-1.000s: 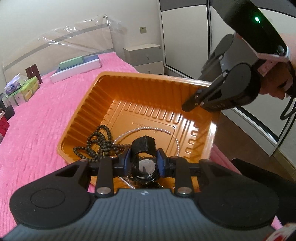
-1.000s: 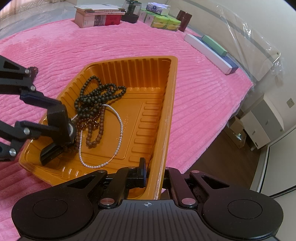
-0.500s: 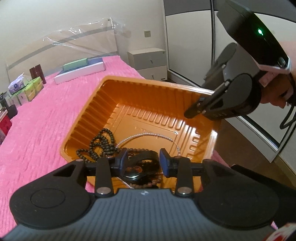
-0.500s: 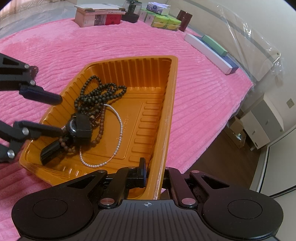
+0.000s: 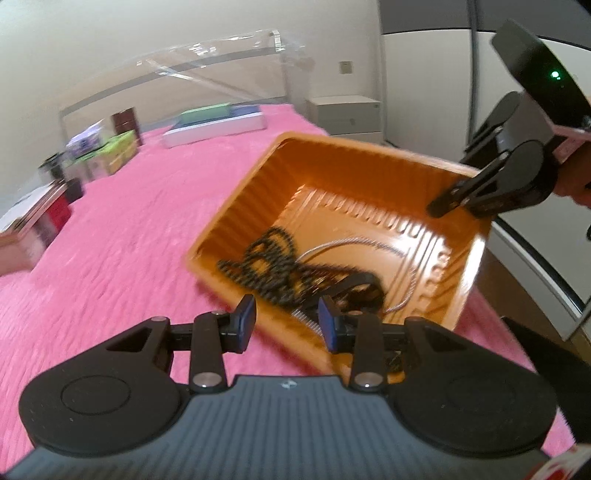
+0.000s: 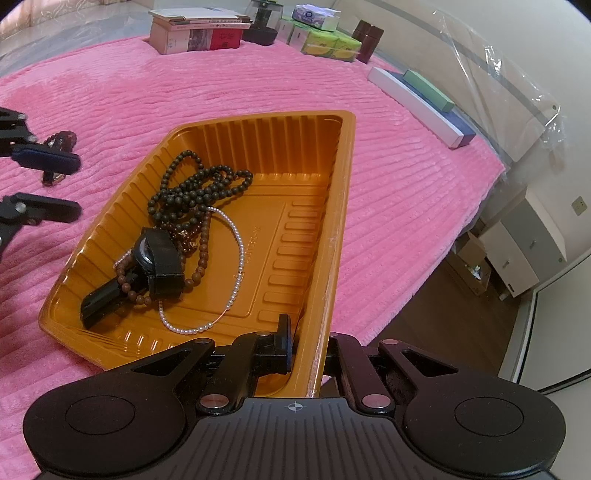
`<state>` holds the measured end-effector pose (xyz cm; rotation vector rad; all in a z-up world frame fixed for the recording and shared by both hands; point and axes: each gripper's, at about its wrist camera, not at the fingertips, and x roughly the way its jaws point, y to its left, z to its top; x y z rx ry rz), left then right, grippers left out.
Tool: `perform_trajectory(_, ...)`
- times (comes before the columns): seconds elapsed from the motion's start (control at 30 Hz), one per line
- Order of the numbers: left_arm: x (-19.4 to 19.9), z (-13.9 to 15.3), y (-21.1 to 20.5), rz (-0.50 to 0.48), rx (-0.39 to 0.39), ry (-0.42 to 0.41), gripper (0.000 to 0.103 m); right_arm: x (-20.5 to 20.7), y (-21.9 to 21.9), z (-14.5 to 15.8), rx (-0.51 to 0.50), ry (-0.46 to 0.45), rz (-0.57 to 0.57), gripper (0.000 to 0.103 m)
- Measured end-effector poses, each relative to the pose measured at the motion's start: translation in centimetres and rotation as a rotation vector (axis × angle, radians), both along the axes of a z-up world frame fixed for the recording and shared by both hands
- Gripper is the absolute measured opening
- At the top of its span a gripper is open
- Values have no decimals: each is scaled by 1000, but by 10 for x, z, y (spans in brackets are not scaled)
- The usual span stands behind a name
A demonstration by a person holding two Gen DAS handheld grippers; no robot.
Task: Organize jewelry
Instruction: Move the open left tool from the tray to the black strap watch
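Note:
An orange plastic tray lies on the pink bedspread. In it lie a dark bead necklace, a brown bead string, a pearl necklace and a black watch. My right gripper is shut on the tray's near right rim. My left gripper is open and empty, outside the tray's left edge; it shows in the right wrist view. A small dark jewelry piece lies on the bedspread behind the left fingers. The tray shows blurred in the left wrist view.
Books, a dark jar, green boxes and long flat boxes line the bed's far edge. A white nightstand and wood floor lie beyond the bed's right edge.
My left gripper let go of the black watch, which now lies in the tray, and drew back left out of the tray. The right gripper has stayed on the rim.

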<state>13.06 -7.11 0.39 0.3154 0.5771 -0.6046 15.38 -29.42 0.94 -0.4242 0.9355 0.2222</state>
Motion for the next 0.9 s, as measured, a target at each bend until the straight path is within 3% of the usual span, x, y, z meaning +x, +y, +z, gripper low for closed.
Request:
perform_trajectory(0.47,-12,-21,96,333,-13,41,37,0,0,0,-1,0,1,4)
perform_trajectory(0.9,5,-37,104,474,-44,48,50,0,0,0,-1,0,1,4)
